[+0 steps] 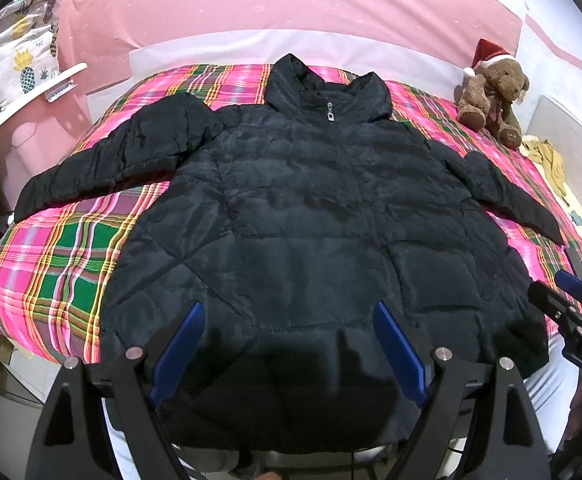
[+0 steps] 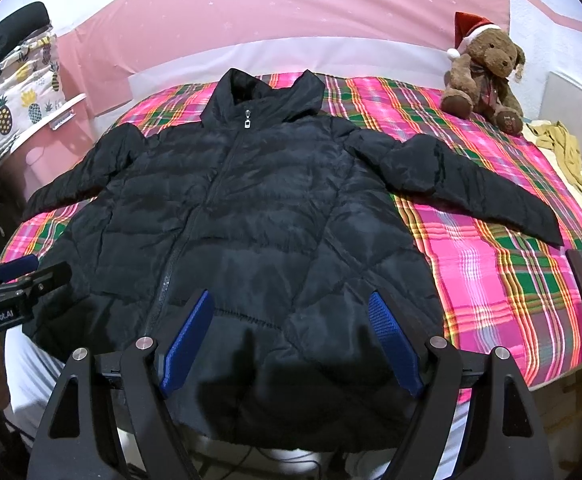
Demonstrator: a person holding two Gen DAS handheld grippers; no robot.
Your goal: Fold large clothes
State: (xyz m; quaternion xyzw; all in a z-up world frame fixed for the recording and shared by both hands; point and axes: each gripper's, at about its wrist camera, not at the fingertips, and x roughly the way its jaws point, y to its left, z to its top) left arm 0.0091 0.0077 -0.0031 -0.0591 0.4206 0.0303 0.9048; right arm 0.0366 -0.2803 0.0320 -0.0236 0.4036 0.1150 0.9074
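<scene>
Nearest: left gripper (image 1: 289,344) and right gripper (image 2: 291,340), jaws spread wide, nothing held, poised above the near hem. Beyond: black puffer jacket (image 2: 259,216), front up, zipped to the collar, spread flat on the plaid bedspread (image 2: 491,264), hem overhanging the near edge, both sleeves angled outward. Likely light, soft, bulky, springy; slick shell apt to slip, so pinch deep. Suggested hold: sleeve cuffs or hem corners, not the padded middle. Far right: teddy bear in a Santa hat (image 2: 487,76). Far left: pineapple-print pillow (image 1: 15,60).
</scene>
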